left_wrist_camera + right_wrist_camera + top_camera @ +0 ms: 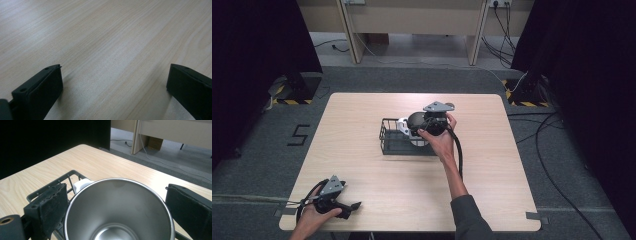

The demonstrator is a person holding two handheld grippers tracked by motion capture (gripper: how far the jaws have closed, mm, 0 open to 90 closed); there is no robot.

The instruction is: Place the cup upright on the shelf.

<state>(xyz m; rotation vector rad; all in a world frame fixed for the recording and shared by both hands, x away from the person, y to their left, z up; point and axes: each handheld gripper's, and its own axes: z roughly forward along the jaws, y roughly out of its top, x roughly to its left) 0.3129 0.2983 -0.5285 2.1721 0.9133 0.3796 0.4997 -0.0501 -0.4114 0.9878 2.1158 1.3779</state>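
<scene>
Shiny metal cup (118, 210) seen from above, between two black jaws of the right gripper (117, 205), jaws wide apart, black wire basket (53, 183) underneath, light wooden table (100, 162).

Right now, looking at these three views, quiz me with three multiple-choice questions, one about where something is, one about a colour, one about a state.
1. Where is the wire basket?
A. Near the middle of the table
B. At the near left corner
C. On the floor

2. What colour is the inside of the cup?
A. Red
B. Shiny silver metal
C. Blue

3. How does the left claw stand?
A. Shut on a cup
B. Shut on a cable
C. Open, jaws apart with nothing between them

Answers:
1. A: the high view shows the basket about mid-table, under the right claw.
2. B: the right gripper view looks down into a polished steel interior.
3. C: the left gripper view shows bare wood between the two spread jaws.
</scene>
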